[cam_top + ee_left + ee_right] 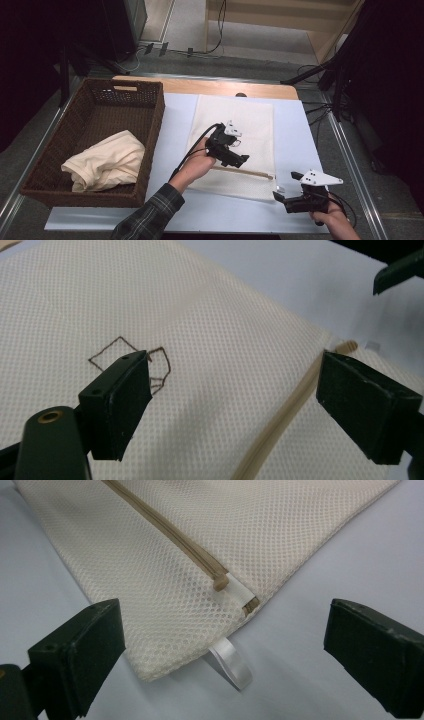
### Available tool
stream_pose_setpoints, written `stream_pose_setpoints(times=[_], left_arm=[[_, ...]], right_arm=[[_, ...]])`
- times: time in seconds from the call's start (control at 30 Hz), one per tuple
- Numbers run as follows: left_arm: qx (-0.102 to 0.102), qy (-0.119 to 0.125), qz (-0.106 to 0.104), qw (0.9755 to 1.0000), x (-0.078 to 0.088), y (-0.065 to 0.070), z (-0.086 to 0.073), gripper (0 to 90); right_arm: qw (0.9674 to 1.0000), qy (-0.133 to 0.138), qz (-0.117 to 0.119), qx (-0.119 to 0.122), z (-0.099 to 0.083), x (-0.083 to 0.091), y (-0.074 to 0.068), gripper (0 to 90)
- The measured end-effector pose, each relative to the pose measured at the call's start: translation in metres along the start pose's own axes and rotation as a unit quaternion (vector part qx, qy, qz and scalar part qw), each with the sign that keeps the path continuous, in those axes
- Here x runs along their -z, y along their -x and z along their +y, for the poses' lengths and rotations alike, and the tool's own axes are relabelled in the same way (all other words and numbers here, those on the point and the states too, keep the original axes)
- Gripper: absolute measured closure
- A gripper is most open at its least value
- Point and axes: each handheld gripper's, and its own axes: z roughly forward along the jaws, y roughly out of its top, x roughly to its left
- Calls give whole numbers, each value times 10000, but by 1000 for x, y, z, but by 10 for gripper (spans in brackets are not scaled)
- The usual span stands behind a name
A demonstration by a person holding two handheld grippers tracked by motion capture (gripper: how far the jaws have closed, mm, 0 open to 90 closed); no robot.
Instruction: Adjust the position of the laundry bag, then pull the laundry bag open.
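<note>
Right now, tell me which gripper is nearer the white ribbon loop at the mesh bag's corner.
Right. The right gripper hovers open just before the white ribbon loop. The left gripper sits farther up the mesh bag, above its zipper.

Cream mesh laundry bag [235,145], rectangular, lies flat on the pale-sheeted table [295,130], just right of centre, long side running away from the person. Fine honeycomb weave. Tan zipper [243,172] runs across its near end, shut, slider at the right-hand corner beside a white tab [239,594]. White ribbon loop [231,666] sticks out under that near corner. Small brown line-drawn mark [131,361] on the upper face.
</note>
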Motion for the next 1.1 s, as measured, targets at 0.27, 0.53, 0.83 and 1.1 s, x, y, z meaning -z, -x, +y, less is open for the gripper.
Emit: stream_pose_setpoints(times=[0.27, 0.53, 0.83, 1.1], left_arm=[[69, 46, 128, 9999, 25, 7, -23, 136], [136, 156, 200, 9996, 46, 11, -47, 136], [257, 256, 216, 9991, 66, 18, -80, 136], [376, 299, 321, 9983, 79, 22, -103, 136]], right_arm=[[10000, -31, -44, -25, -1, -1, 0, 32], [10000, -55, -24, -41, 0, -3, 1, 32], [9999, -100, -19, -11, 1, -4, 1, 32], [9999, -155, -18, -6, 3, -7, 6, 32]])
